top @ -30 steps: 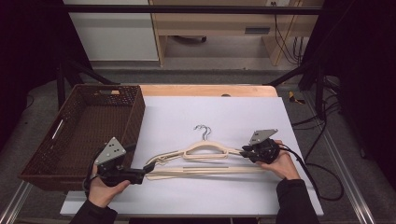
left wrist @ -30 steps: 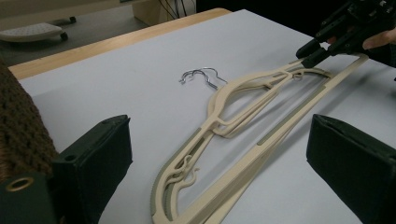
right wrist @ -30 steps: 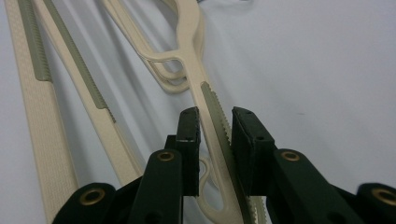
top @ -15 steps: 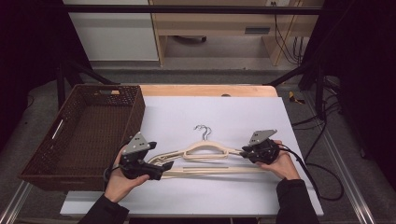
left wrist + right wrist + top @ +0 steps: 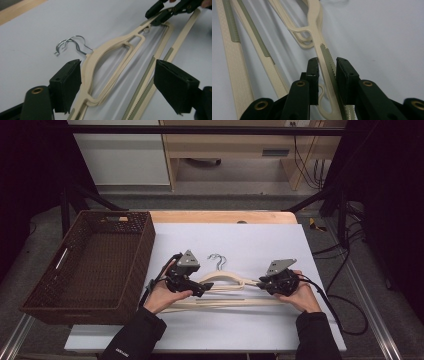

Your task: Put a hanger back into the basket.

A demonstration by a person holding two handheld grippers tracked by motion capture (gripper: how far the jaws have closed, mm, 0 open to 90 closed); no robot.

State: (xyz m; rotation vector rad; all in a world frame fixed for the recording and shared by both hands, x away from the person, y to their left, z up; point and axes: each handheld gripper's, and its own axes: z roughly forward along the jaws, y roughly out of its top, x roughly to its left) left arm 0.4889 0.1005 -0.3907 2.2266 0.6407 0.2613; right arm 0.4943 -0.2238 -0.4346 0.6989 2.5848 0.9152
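Fingers of the right gripper clamp one hanger arm; left gripper fingers, just closing, straddle the hangers mid-counter ungripped. Wicker basket at left awaits; transfer unstarted.

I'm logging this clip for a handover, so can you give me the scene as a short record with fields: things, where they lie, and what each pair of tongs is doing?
surface: white table top
hangers: cream hangers stacked flat, metal hooks pointing away from the person
basket: brown woven basket, at the table's left edge
right tongs: right tongs clamped on a hanger arm's end
left tongs: left tongs open, jaws just been closing, straddling the hangers' other shoulder, pads not yet pressing
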